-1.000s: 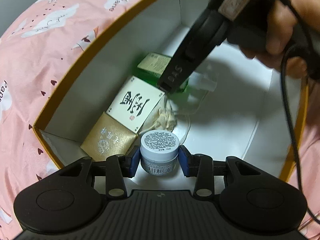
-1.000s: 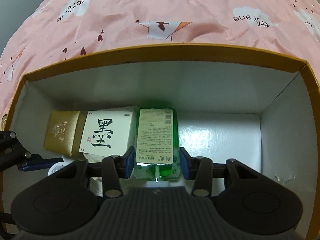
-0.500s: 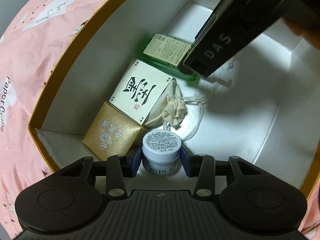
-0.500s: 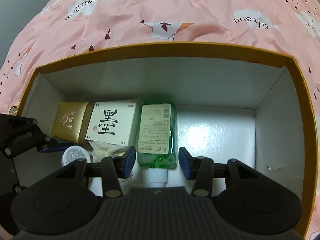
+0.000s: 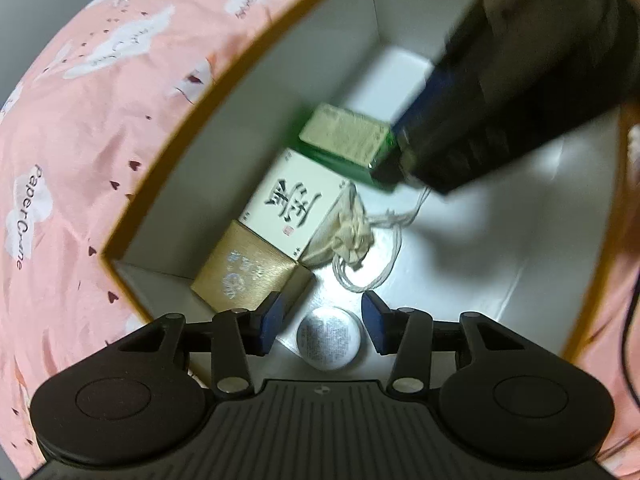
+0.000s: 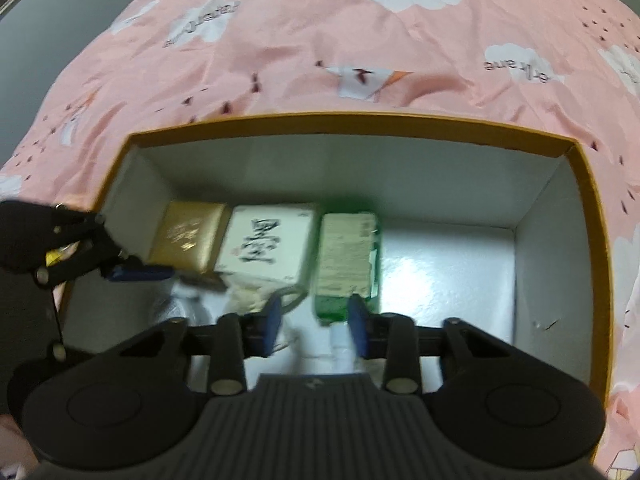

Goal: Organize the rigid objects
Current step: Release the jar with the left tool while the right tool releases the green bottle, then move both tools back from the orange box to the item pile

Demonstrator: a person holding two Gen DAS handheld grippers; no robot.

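We look down into an open cardboard box [image 6: 560, 216] with white inner walls and a mustard-yellow rim, resting on a pink bedsheet [image 6: 360, 40] printed with white clouds.

Three things lie in a row along the far wall. At the left end is a gold box [image 6: 188, 236]. Beside it, touching, is a white box [image 6: 266, 246] marked with a large black Chinese character. Next to that lies a green bottle [image 6: 346, 264] on its side, pale label up, its white cap pointing toward the near wall.

In the left wrist view, our left tool [image 5: 322, 322] hangs inside the box with its blue-padded jaws spread apart, holding nothing. A small round jar [image 5: 328, 338] with a printed white lid stands on the box floor between the pads, with a clear gap on each side. It sits just beside the near corner of the gold box [image 5: 248, 272]. A cream drawstring pouch [image 5: 348, 232] with loose cords lies against the white box [image 5: 292, 200].

In the right wrist view, our right tool [image 6: 316, 326] is open too, gripping nothing, its pads above the bottle's cap end. Both views are blurred.
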